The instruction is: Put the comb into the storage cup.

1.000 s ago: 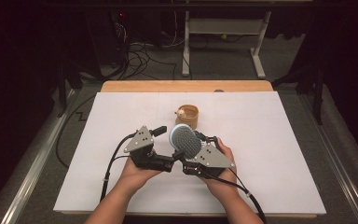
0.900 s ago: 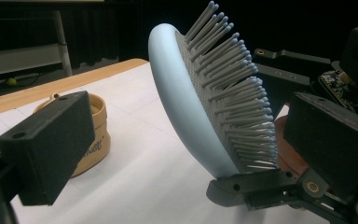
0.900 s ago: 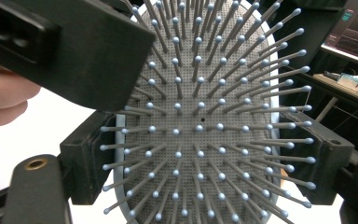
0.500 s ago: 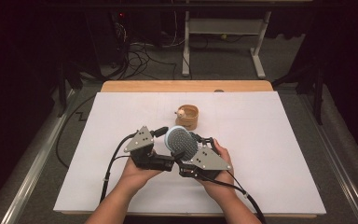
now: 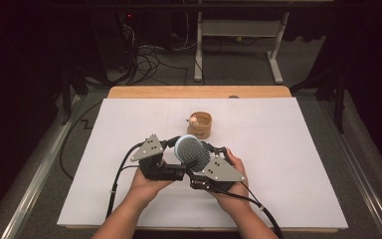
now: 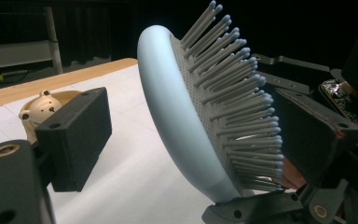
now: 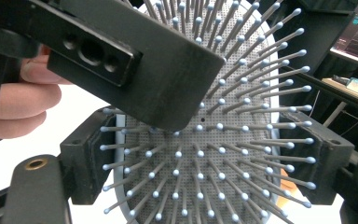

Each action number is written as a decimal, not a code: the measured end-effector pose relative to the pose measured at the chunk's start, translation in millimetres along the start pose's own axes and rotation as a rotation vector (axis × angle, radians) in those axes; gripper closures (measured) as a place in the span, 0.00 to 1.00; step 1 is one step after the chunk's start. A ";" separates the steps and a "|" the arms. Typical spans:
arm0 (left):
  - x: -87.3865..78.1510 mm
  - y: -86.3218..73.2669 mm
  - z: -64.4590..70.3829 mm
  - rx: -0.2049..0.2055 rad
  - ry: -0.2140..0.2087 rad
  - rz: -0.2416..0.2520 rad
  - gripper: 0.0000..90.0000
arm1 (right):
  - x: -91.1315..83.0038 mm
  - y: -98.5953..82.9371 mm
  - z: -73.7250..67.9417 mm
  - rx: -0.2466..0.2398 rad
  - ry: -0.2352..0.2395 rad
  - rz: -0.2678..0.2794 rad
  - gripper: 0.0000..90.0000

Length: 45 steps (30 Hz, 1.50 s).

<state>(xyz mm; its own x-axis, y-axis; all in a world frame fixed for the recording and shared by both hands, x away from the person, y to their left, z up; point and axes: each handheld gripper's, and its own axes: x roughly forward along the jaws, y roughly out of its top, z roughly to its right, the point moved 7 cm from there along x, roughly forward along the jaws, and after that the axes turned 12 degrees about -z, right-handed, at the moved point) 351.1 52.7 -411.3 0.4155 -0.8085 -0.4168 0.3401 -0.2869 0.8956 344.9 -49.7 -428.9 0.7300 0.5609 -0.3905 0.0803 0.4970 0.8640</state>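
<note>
**Brush held up between two grippers**

The right gripper [image 5: 205, 155] pinches the blue brush [image 5: 192, 151] by its two edges, one jaw on each side. The left gripper [image 5: 175, 149] is spread wide: one jaw sits on the bristles, the other stands apart behind the brush's back. So the brush is up off the table [image 5: 288, 164], near the person. It looks like a hand-over, only half done. The wooden cup [image 5: 200, 124] with a little bear [image 5: 193, 120] waits just beyond.
</note>
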 end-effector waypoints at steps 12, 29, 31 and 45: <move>0.7 -1.3 0.9 -0.007 -0.024 -0.008 0.22 | 0.8 0.2 -2.1 -0.009 -0.002 -0.003 0.23; -0.7 -1.7 4.9 0.027 -0.032 -0.005 0.39 | 2.6 -0.5 -1.9 -0.009 -0.009 -0.011 0.23; -1.2 -1.4 4.6 0.018 -0.037 -0.005 0.41 | 2.7 -0.4 -2.0 -0.009 -0.009 -0.011 0.23; -3.4 -2.9 1.5 -0.002 -0.045 -0.016 0.49 | 5.2 -1.5 -3.7 -0.019 -0.015 -0.024 0.23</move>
<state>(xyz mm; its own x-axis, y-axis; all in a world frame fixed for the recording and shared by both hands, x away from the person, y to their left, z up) 347.4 55.6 -412.2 0.3716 -0.8260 -0.4238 0.3484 -0.2990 0.8884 346.0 -45.1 -433.4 0.7383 0.5384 -0.4063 0.0855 0.5229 0.8481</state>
